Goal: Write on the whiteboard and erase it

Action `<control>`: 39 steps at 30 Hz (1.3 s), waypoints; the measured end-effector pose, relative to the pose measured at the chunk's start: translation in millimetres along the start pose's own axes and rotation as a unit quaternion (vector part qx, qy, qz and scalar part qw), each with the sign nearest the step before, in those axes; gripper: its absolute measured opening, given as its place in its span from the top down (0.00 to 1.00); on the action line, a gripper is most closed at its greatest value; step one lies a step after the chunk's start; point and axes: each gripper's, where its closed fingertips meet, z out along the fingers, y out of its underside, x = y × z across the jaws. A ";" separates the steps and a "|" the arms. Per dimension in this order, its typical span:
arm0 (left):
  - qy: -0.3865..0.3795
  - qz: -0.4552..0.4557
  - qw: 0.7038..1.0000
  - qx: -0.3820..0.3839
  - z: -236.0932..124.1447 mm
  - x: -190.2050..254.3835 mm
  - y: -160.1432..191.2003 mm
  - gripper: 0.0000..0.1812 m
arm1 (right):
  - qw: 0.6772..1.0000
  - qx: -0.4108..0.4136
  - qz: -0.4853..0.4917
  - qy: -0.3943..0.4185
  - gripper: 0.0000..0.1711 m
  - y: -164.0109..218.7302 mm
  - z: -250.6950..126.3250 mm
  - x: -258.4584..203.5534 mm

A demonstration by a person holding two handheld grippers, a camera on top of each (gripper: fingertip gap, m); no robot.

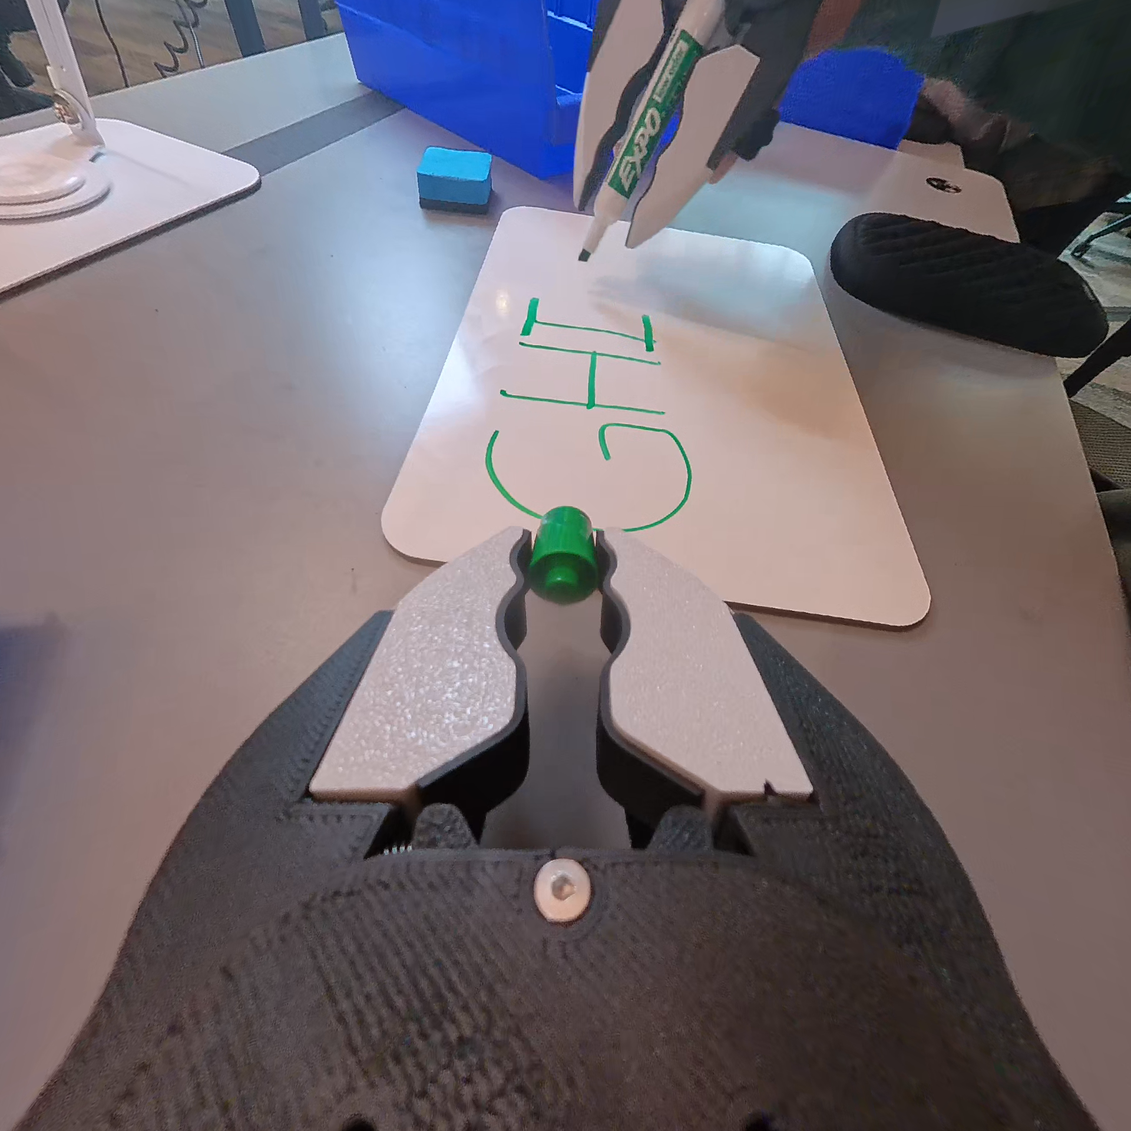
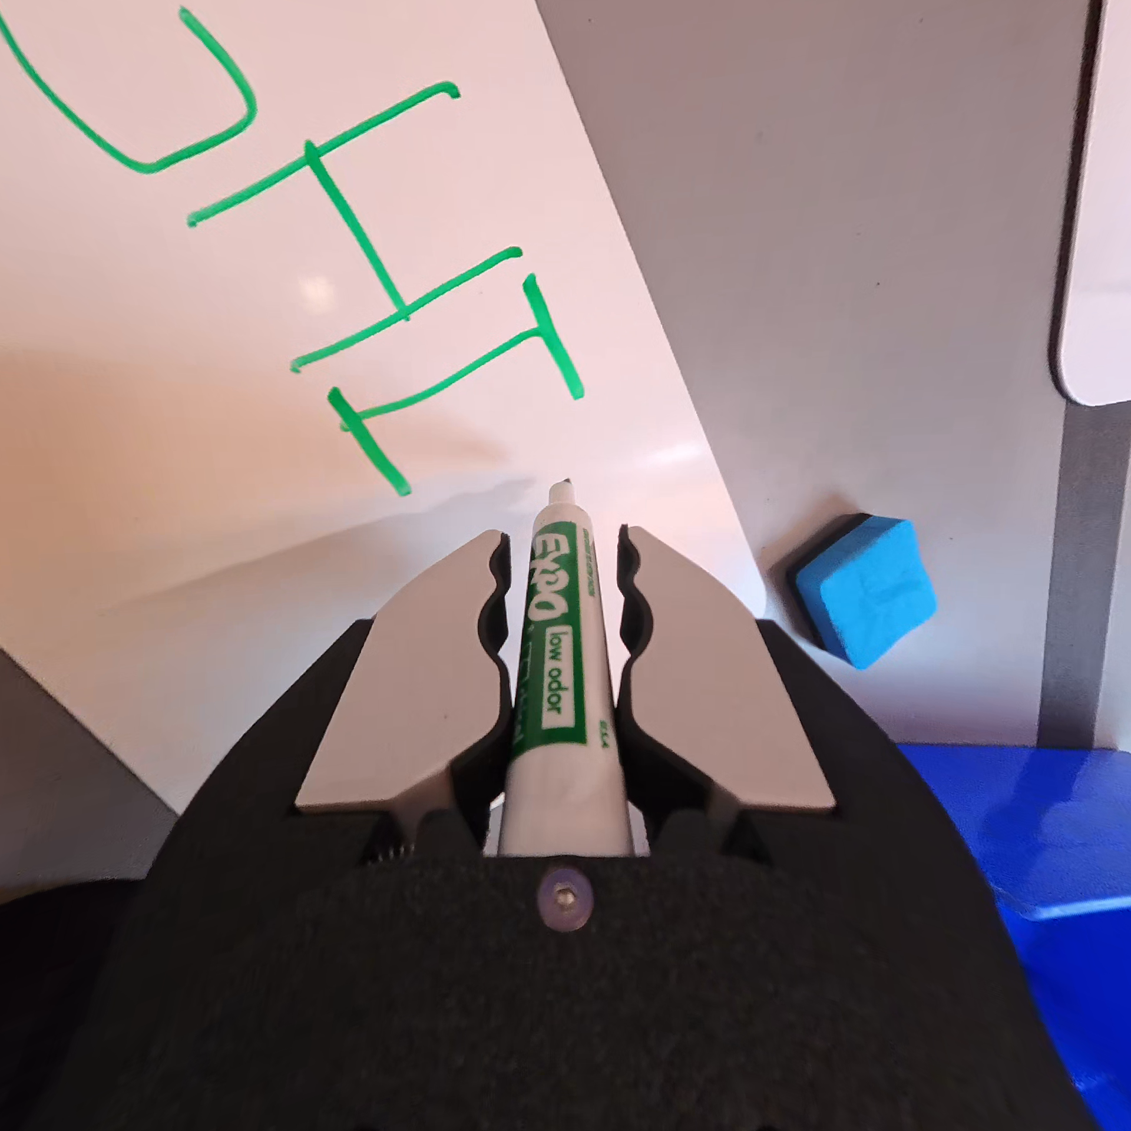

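A white whiteboard [image 1: 765, 489] lies flat on the grey table and bears green handwritten letters [image 1: 590, 379]. My left gripper [image 1: 562, 544] is shut on a green marker cap [image 1: 562, 554] over the board's near edge. My right gripper [image 1: 607, 223] is shut on a green-labelled white marker [image 1: 649, 122], tip down at the board's far end, beyond the last letter. In the right wrist view the right gripper [image 2: 563, 538] holds the marker [image 2: 554, 642] over the whiteboard [image 2: 183, 520], tip close to the letters [image 2: 367, 275]. I cannot tell whether the tip touches.
A blue eraser block [image 1: 454, 180] sits on the table left of the board's far end, also in the right wrist view [image 2: 866, 590]. A blue bin [image 1: 465, 73] stands behind it. A second white board [image 1: 153, 183] lies far left. A black padded armrest [image 1: 967, 287] overhangs the right edge. Left tips to right tips: about 25 centimetres.
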 end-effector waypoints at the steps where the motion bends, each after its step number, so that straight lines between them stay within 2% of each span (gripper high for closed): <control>1: 0.001 -0.001 1.000 0.000 0.1 0.0 0.1 0.89 | 1.000 -0.002 -0.003 0.001 0.80 -0.9 1.7 1.9; 11: 0.006 -0.006 1.000 0.001 0.2 0.9 0.3 0.89 | 1.000 -0.016 -0.009 -0.009 0.80 -6.2 16.8 15.2; 39: 0.008 -0.010 1.000 0.000 -0.5 2.9 0.2 0.89 | 1.000 -0.024 -0.017 -0.009 0.80 -6.3 23.1 20.7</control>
